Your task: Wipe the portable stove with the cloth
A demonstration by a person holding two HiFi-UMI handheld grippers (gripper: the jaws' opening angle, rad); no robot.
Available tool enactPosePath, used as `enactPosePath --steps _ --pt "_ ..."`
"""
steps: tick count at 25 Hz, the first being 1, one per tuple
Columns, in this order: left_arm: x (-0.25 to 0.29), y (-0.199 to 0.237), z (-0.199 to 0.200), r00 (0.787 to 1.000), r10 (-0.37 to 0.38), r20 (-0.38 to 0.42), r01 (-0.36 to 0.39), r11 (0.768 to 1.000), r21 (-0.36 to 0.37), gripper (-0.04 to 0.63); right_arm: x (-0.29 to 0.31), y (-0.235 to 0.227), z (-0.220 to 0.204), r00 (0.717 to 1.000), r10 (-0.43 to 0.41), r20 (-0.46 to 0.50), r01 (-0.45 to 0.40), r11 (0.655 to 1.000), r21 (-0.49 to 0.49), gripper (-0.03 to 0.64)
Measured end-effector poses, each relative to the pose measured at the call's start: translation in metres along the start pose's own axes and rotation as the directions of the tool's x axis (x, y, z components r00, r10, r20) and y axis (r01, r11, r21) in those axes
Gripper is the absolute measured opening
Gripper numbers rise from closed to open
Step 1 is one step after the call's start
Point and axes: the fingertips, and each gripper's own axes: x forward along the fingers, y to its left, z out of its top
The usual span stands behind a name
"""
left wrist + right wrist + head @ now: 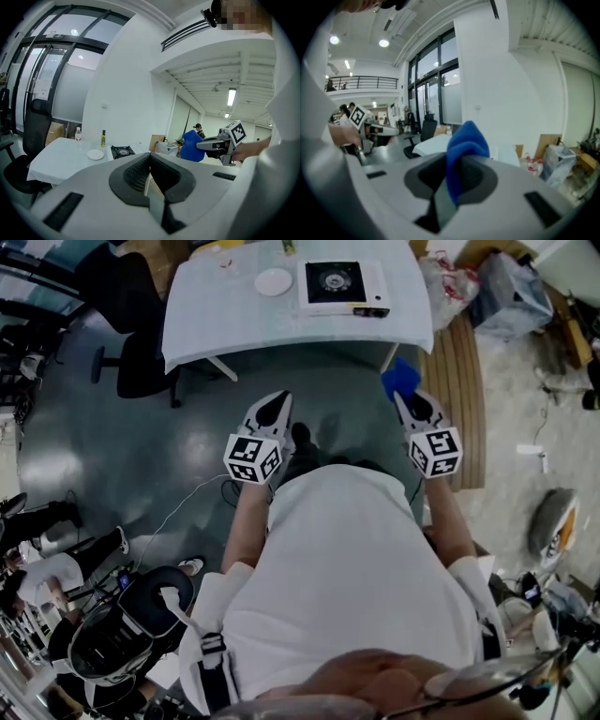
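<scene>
The portable stove, white with a black burner top, sits on the white-covered table ahead of me; it shows small in the left gripper view as the stove. A blue cloth is pinched in my right gripper, sticking out past its jaws as the cloth. My left gripper is shut with nothing in it, jaws pressed together. Both grippers are held in the air, well short of the table.
A white plate lies left of the stove. A black office chair stands at the table's left. Bags and boxes crowd the right side. Dark floor lies between me and the table. Other people stand at the lower left.
</scene>
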Motion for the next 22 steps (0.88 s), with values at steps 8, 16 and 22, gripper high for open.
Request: enactPosePath --steps 8,16,22 --pt "0.023 0.054 0.017 1.000 -0.029 -0.006 0.029 1.000 -0.011 0.032 0.048 -0.002 0.016 0.999 -0.018 -0.042 0.018 1.000 -0.001 0.081" --pt "0.053 0.115 0.022 0.996 -0.073 -0.047 0.073 0.997 -0.004 0.032 0.108 -0.006 0.029 0.997 -0.039 -0.067 0.039 0.999 0.007 0.081" --pt "0.076 0.150 0.025 0.989 -0.121 -0.087 0.123 0.992 0.010 0.032 0.144 -0.009 0.035 0.993 -0.069 -0.091 0.070 0.997 0.013 0.081"
